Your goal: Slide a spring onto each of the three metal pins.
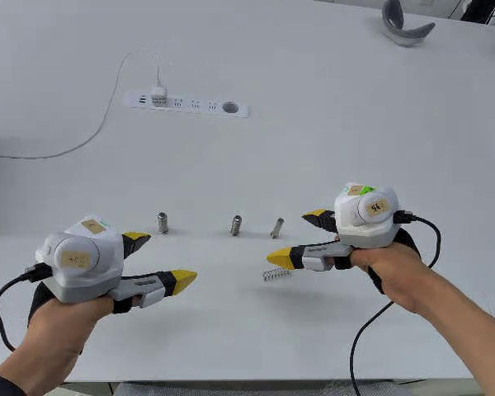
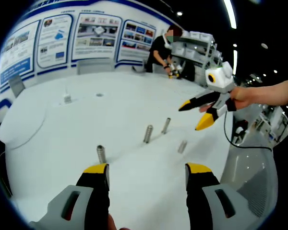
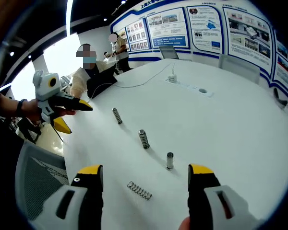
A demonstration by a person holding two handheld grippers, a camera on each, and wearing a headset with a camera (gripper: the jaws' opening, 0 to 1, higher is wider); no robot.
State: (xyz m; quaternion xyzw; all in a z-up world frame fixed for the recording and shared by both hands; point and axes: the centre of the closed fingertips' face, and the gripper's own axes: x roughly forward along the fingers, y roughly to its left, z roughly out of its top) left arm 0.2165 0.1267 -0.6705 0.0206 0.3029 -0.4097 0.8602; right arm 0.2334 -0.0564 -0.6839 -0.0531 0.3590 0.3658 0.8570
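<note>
Grey metal wire, wound into a short loose coil spring [image 1: 276,274], lies flat on the white workbench top [image 1: 330,132], just in front of the right-hand bare steel pin [image 1: 277,228], the last in a row of three. Judged from how things lie, two thirds of the job is done. The left-hand steel pin [image 1: 162,222] and the middle steel pin [image 1: 236,224] each wear a spring, while the right-hand one stands naked, as the right gripper view shows most plainly. The step in hand is picking up the last spring. The right gripper [image 1: 297,238] hovers just above it, its yellow-tipped jaws spread wide with nothing between them. The left gripper [image 1: 162,257] hangs near the left-hand pin, jaws likewise spread and empty. The next move calls for the right gripper to come down over the lying spring, pinch it across its coils without crushing it, tip it upright and line its bore with the bare pin's top. Little stands in the way, though the middle pin is near the bare one, so the jaws need care not to knock it. A white power strip [image 1: 186,104] with a white plug [image 1: 158,95] and a grey curved object [image 1: 404,25] lie well apart on the far side.
</note>
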